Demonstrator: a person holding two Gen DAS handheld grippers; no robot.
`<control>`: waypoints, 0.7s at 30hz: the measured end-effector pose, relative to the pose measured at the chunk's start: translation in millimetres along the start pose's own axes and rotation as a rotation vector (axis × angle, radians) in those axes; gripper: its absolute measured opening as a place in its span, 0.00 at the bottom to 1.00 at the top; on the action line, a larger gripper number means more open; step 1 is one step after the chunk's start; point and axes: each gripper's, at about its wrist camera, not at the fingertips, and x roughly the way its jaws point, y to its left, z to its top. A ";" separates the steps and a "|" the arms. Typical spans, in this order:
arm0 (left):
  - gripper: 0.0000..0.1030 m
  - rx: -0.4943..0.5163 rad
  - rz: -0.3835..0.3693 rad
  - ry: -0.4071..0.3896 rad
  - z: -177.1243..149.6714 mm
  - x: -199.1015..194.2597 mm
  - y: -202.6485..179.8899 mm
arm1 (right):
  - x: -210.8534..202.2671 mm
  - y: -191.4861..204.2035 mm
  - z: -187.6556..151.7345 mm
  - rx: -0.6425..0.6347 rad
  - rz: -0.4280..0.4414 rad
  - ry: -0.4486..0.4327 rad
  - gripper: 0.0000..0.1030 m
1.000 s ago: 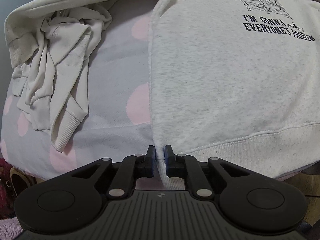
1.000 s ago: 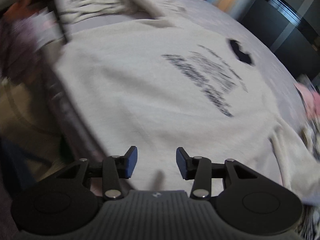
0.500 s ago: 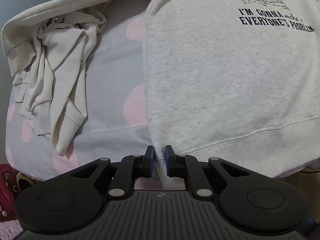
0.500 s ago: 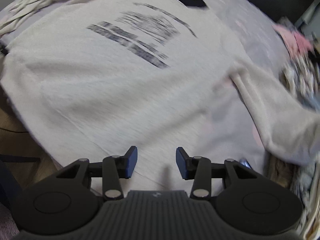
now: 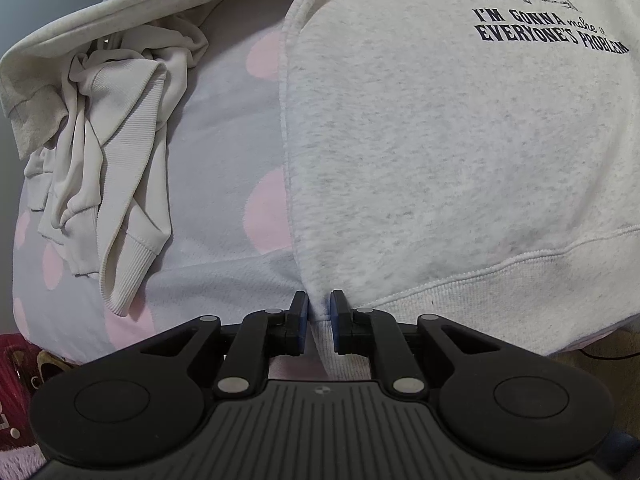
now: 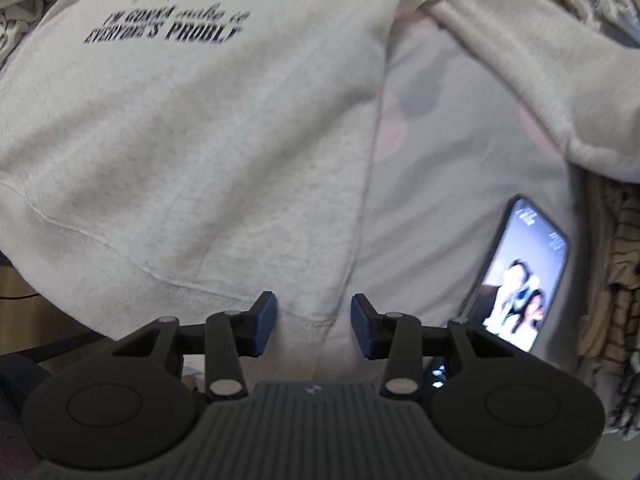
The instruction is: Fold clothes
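Note:
A light grey sweatshirt [image 5: 440, 152] with dark printed text lies flat, front up, on a bed; it also shows in the right wrist view [image 6: 192, 136]. My left gripper [image 5: 319, 312] is shut on the bottom-left corner of its ribbed hem. My right gripper [image 6: 313, 326] is open, its jaws on either side of the bottom-right hem corner without pinching it. The left sleeve [image 5: 120, 12] stretches out to the left, the right sleeve [image 6: 540, 80] to the right.
A grey bedspread with pink dots [image 5: 224, 152] covers the bed. A crumpled cream garment [image 5: 108, 152] lies left of the sweatshirt. A lit phone [image 6: 520, 276] lies on the bed right of my right gripper. A heap of patterned clothes [image 6: 612, 264] is at the far right.
My right gripper has swung across the sweatshirt to its bottom-right hem corner, and the phone has come into view. My left gripper has kept its hold on the left corner, shifting slightly.

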 end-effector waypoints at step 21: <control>0.05 -0.189 -0.339 -0.069 8.0 -104.1 101.9 | -123.3 -17.9 0.7 0.146 0.104 -0.015 0.11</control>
